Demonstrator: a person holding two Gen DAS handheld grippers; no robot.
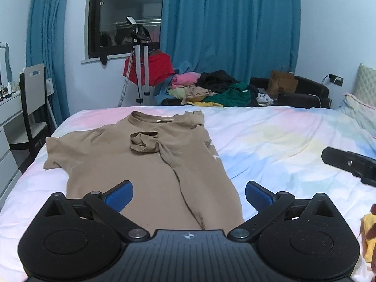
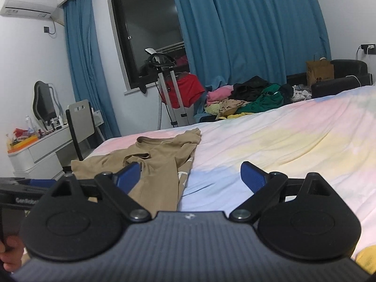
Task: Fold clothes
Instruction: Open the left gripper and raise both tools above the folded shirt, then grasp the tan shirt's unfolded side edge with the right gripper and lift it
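left gripper (image 1: 189, 195) fingers wide, right gripper (image 2: 190, 176) likewise, empty

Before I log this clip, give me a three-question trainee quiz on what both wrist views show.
1. True or false: the tan shirt lies spread on the bed, its right sleeve folded in over the chest.
2. Multiple choice: the left hand-held gripper is (A) shut on the shirt, (B) open above the shirt's hem, (C) open over the clothes pile.
3. Fill in: the right hand-held gripper is open, over the shirt's ____ edge.

Key
1. True.
2. B.
3. Right; its left finger is over the fabric, and its right finger is over bare bedsheet.
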